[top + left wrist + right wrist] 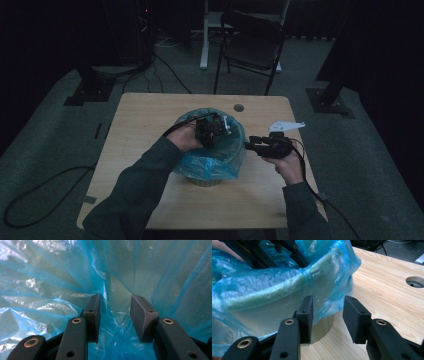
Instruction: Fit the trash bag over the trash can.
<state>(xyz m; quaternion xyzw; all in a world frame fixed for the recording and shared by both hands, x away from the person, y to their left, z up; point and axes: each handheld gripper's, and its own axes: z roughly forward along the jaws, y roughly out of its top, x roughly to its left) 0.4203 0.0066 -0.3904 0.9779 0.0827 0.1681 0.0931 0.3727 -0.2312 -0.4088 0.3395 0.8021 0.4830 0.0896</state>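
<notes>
My left gripper (115,315) hangs inside the bin, jaws parted, a fold of the blue bin liner (110,322) loose between them, ungripped. My right gripper (328,317) stands released just beside the bin's (274,315) outer wall, where the liner drapes over the rim. The bin sits mid-table (150,110).
</notes>
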